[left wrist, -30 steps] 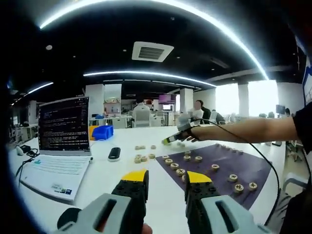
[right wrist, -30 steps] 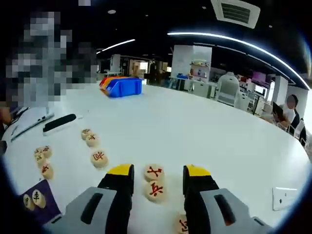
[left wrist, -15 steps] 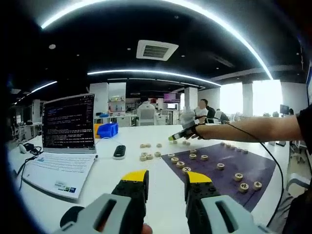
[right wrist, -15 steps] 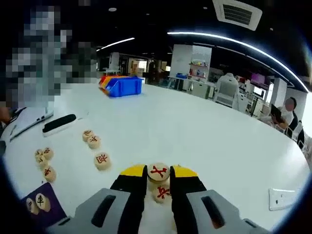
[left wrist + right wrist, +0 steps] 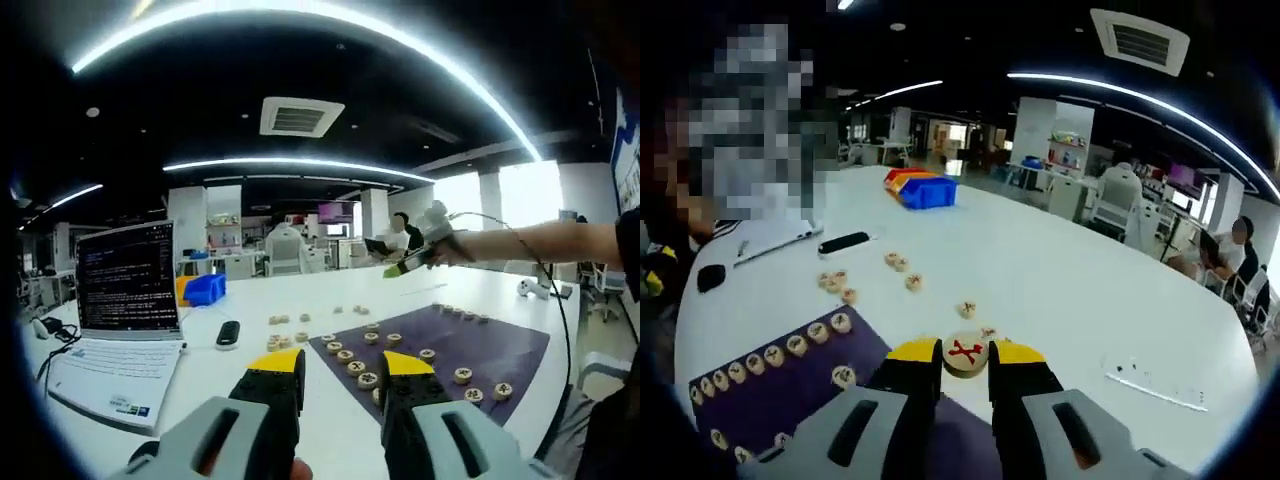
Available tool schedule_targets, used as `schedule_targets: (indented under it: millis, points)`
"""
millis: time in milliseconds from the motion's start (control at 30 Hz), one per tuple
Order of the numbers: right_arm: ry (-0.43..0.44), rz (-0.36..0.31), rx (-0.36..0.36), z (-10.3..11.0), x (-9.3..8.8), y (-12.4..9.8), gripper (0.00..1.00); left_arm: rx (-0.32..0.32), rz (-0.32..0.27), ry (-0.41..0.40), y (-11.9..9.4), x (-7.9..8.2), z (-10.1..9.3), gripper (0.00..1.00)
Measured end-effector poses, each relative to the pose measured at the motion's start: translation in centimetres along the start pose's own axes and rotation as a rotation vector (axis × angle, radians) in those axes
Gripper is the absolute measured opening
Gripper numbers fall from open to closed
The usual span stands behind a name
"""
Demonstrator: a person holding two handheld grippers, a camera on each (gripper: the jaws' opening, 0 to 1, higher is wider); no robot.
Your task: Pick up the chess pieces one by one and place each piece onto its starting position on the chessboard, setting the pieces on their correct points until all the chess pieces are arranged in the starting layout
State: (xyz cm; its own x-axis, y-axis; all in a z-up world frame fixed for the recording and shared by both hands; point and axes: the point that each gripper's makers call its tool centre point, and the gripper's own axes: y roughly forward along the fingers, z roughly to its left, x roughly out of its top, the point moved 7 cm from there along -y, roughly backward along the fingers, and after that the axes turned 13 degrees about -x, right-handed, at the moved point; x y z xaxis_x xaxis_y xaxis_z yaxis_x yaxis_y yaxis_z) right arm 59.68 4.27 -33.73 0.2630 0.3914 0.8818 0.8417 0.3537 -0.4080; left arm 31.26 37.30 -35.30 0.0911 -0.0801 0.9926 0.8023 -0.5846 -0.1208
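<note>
Chess piece (image 5: 965, 353): a pale round disc with a red character, pinched between the right gripper (image 5: 965, 358) jaws and carried clear of the table, above the near edge of the purple chessboard (image 5: 770, 395).
Right gripper: jaws closed on the piece — the disc sits level, face up.
Left gripper (image 5: 337, 372): jaws apart with nothing between them, hanging over the white table (image 5: 200, 400) short of the board.
Board: a row of pieces (image 5: 750, 362) already lines its far edge (a few more sit further in).
Loose pieces (image 5: 898, 263): scattered on the table beyond the board, well apart from each other.
Step, as I judge it: bring the held disc down on its own empty point — keep it flat, set it square on the line crossing, open only once it rests, and stay clear of the neighbours.
</note>
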Motion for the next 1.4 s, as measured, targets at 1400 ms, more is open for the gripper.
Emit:
schedule_targets:
  millis: [1400]
  points:
    - [0.062,0.101,-0.141,-1.2,-20.7,-15.3,0.20,-0.022,-0.025,0.028,-0.2,1.0,-1.3,0.31]
